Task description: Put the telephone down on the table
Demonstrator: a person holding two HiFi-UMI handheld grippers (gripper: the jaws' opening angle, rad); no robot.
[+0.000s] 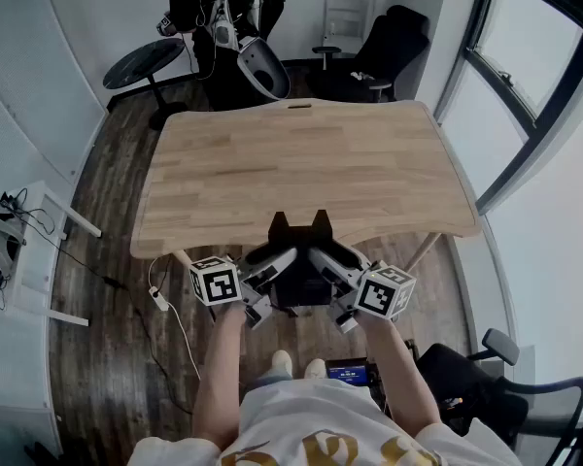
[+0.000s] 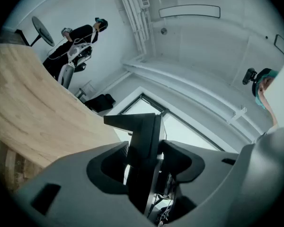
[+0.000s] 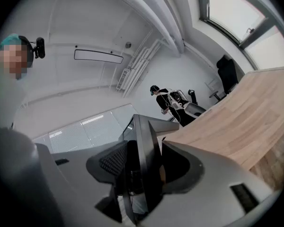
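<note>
Pinching the phone (image 1: 298,246) in the left gripper (image 2: 144,160), pads pressing on both faces of its dark slab. Clamping it the same way from the other side with the right gripper (image 3: 142,162). Holding it up on edge, level, just at the near rim of the table (image 1: 291,163), apparently hanging in the air and not yet resting on the wood. Judging it a stiff, hard plastic shell, fairly light and smooth enough to slide under the pads. Favouring, therefore, a hold on both flanks near the middle, as now, and a gentle lowering. Seeing two pointed corners at its far end, aiming away from the body toward the table. Guessing the long axis to be running that same way, though not telling for sure.
</note>
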